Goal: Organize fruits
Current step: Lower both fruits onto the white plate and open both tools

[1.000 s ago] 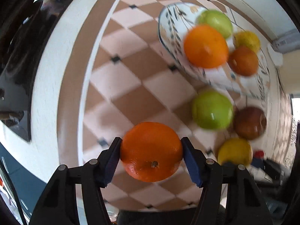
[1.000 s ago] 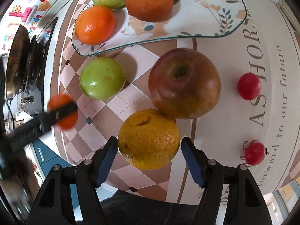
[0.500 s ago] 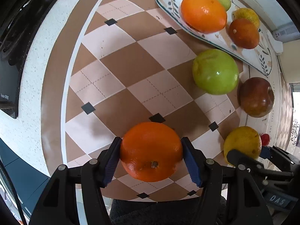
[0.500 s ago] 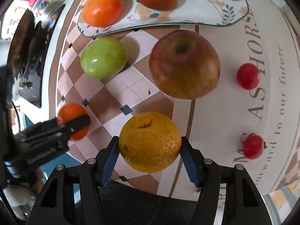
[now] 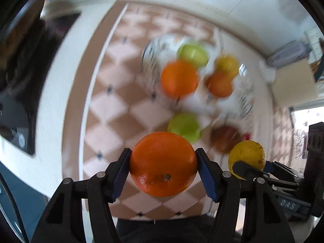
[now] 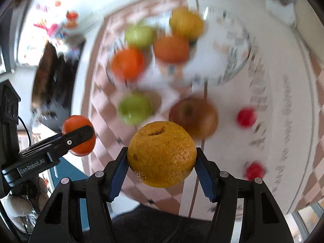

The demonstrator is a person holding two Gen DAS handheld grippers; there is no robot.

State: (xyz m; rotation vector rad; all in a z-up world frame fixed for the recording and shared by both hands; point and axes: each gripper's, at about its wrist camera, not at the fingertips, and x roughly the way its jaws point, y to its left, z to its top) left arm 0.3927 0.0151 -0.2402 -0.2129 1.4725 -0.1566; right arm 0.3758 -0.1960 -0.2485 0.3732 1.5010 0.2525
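Both claws lifted; plate (image 6: 228,68) holds four fruits.

My left fruit (image 5: 163,164): bright orange
My right fruit (image 6: 162,154): yellow-orange, rough skin
My pads (image 5: 205,174): blue
Tablecloth (image 5: 113,105): brown and pink checks
Plate (image 6: 228,60): white, leafy pattern

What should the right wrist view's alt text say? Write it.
The right gripper clamps a yellow-orange citrus fruit above a blurred counter. Left, the left gripper holds an orange; beyond, a plate of fruit.
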